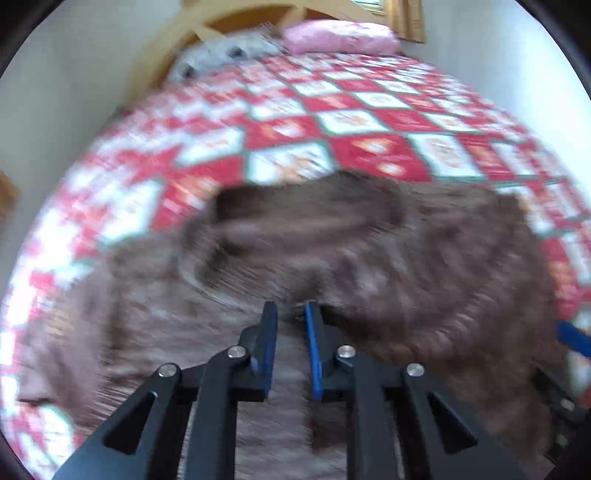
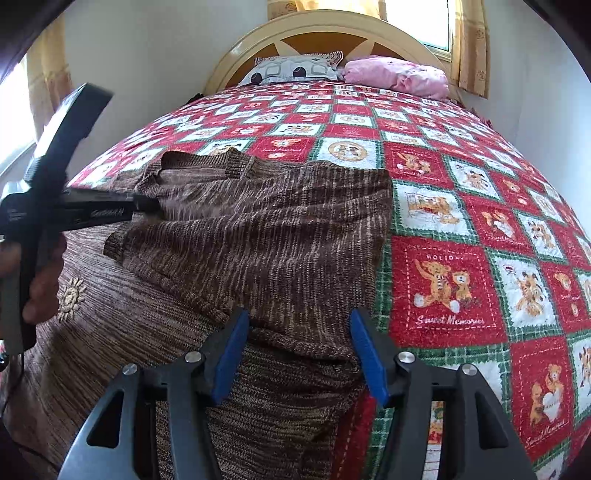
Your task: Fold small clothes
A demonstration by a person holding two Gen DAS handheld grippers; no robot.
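Brown ribbed knit, a small sweater (image 2: 258, 229), lies on the near left part of the bed (image 2: 461, 206), its right edge running straight up the red and white checked cover and a sleeve folded across its chest. The left gripper (image 1: 291, 314) has its blue pads drawn narrow with only a slim gap between them; the left view is heavily smeared, so I cannot tell whether cloth is pinched there, though in the right view its tip sits at the sweater's upper left, near the shoulder, a likely place to take hold for a fold. The right gripper (image 2: 299, 328) stands wide and holds nothing, hovering over the lower right part of the sweater near its hem, probably placed to pin or catch that side while the other end comes over. A stitched sun motif (image 2: 71, 297) shows on the lower left of the knit. Two pillows, a grey patterned one (image 2: 295, 68) and a pink one (image 2: 399, 75), rest against the headboard (image 2: 325, 31) at the far edge, well apart from the work; nothing lies in the fold's way.
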